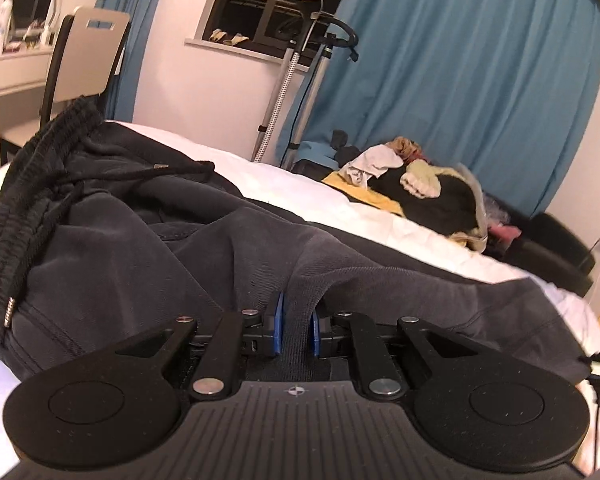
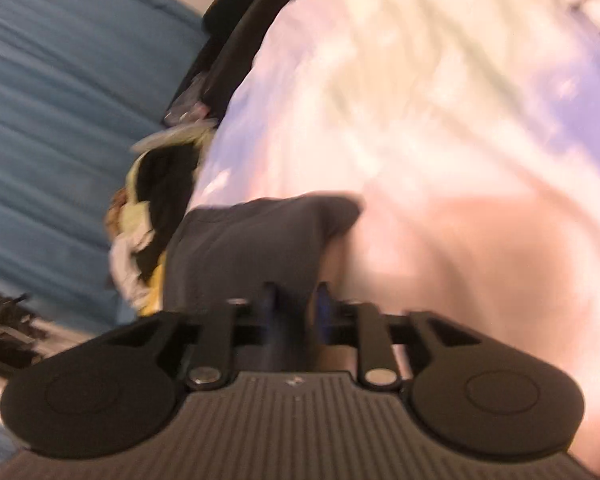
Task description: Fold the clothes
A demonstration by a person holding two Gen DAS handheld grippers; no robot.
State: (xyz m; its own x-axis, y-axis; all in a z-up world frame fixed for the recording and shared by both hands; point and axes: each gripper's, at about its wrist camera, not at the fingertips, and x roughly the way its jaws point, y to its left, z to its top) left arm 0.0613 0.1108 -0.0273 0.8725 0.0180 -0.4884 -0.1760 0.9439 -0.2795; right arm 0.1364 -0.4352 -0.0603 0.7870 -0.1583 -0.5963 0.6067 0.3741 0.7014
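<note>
Sweatpants (image 1: 148,240), dark, soft and floppy, lie on the white bed (image 1: 300,188). Left claw (image 1: 297,326) pinches a fabric fold; right claw (image 2: 296,312), blurred, grips the hem. Likely best held at edges.

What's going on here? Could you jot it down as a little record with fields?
Place: bed with white sheet
Garment: dark pants with drawstring waistband, spread on the bed
Left gripper: shut on a fold of the pants
Right gripper: pants fabric between its fingers; picture too blurred to tell whether it grips
Elsewhere on bed: clothes pile
Behind: blue curtain, chair
</note>
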